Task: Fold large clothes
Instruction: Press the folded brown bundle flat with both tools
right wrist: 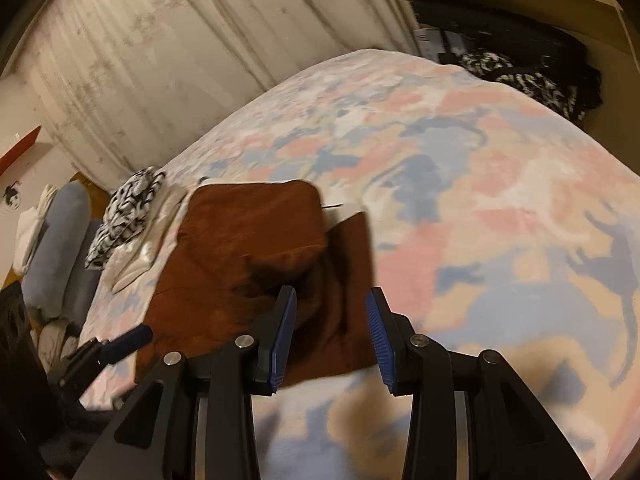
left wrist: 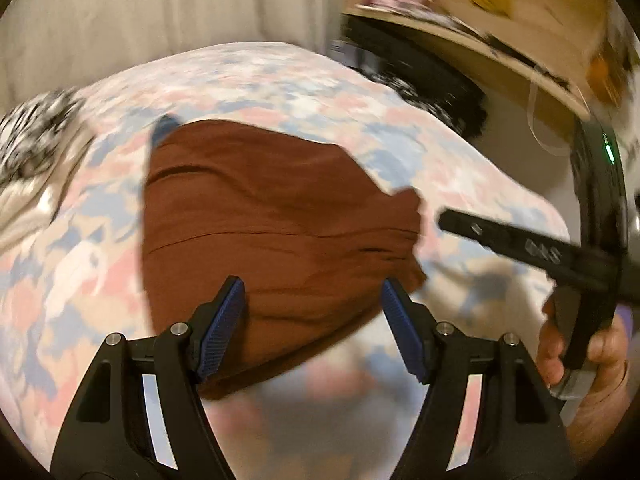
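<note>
Rust-brown garment (left wrist: 256, 216) lies on the bed's patterned blanket (right wrist: 500, 200), toward the near edge, already doubled into a compact block; a top layer sits over a lower one in the right wrist view. Right side uneven: one flap (left wrist: 406, 200) juts out. Left tongs (left wrist: 312, 328) spread, holding nothing, above the garment's near edge. Right tongs (right wrist: 330, 332) spread, also empty, over its near right corner. Judgement: folding well advanced; what's left is likely one more fold or squaring that flap. Black-and-white cloth pile (right wrist: 128, 208) beyond the garment, untouched

Rust-brown garment (left wrist: 260, 216); pink-blue-white patterned bedspread (left wrist: 280, 80)
</note>
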Tool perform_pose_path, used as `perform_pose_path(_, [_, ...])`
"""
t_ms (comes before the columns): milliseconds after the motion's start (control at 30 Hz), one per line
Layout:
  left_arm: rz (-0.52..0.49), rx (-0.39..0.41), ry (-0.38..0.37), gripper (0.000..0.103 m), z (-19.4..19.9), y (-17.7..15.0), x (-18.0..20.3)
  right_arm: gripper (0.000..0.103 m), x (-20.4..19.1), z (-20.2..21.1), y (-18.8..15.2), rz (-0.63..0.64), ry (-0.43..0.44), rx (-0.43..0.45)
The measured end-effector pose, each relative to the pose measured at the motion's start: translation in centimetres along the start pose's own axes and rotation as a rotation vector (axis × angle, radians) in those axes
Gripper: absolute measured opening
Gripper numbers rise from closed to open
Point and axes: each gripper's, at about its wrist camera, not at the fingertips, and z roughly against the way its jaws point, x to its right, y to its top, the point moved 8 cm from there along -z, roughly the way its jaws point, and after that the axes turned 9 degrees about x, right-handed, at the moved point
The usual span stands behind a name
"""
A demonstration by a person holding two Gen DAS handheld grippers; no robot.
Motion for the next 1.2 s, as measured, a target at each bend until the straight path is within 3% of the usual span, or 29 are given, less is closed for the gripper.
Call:
perform_pose_path(67, [0.067,0.007,0.034,0.068,0.8,0.2,-2.9,0.052,-1.1,0.0,-0.1,-0.006,0.038,-0.012])
perform_pose_path(133, [0.099,0.007,0.080,0.068,1.0,0.2,-5.3,0.056,-1.8,0.1,0.0,-0.004,0.066,-0.020])
perform_pose_path(267, [0.146,-0.002,0.147,0.068,0.8,-0.5,-9.2,0.056,-3.0,-1.0,0.0,0.009,0.085,-0.051])
perform_pose_path(467, [0.179,-0.019,0.167,0.066,-1.1,-1.4,-12.1,0.054,-4.2,-4.0,0.4,0.051,0.071,-0.097])
perform_pose_path(500, [0.182,-0.021,0.158,0.066,-1.6,-1.5,-12.2,0.051,-4.4,-4.7,0.4,0.066,0.058,-0.103])
perform_pose_path(600, [0.186,-0.024,0.133,0.064,-2.8,-1.4,-12.3,0.028,-5.0,-6.7,0.2,0.132,0.037,-0.131])
perform_pose_path(667, [0.179,-0.034,0.123,0.054,-3.5,-1.3,-12.1,0.012,-5.7,-6.8,0.4,0.193,0.019,-0.113])
perform_pose_path(733, [0.176,-0.041,0.096,0.042,-3.8,-1.0,-11.4,0.010,-6.5,-5.6,1.6,0.228,0.045,-0.039])
perform_pose_path(800, [0.162,-0.027,0.069,0.039,-3.9,-0.5,-10.3,0.009,-7.0,-3.3,3.5,0.249,0.068,0.068])
perform_pose_path(900, [0.118,-0.030,0.070,0.035,-4.5,-0.6,-8.6,0.009,-6.3,-1.8,4.4,0.271,0.030,0.133])
perform_pose_path(967, [0.092,-0.038,0.087,0.035,-5.2,-1.0,-7.7,0.008,-4.5,-2.7,3.6,0.265,-0.019,0.101])
perform_pose_path(1133, [-0.002,-0.028,0.113,0.034,-6.5,-2.0,-5.9,0.008,1.0,-7.1,-1.8,0.181,-0.114,-0.082])
perform_pose_path(1200, [-0.059,-0.011,0.149,0.035,-6.8,-2.5,-5.4,0.008,1.7,-7.7,-2.7,0.165,-0.122,-0.090])
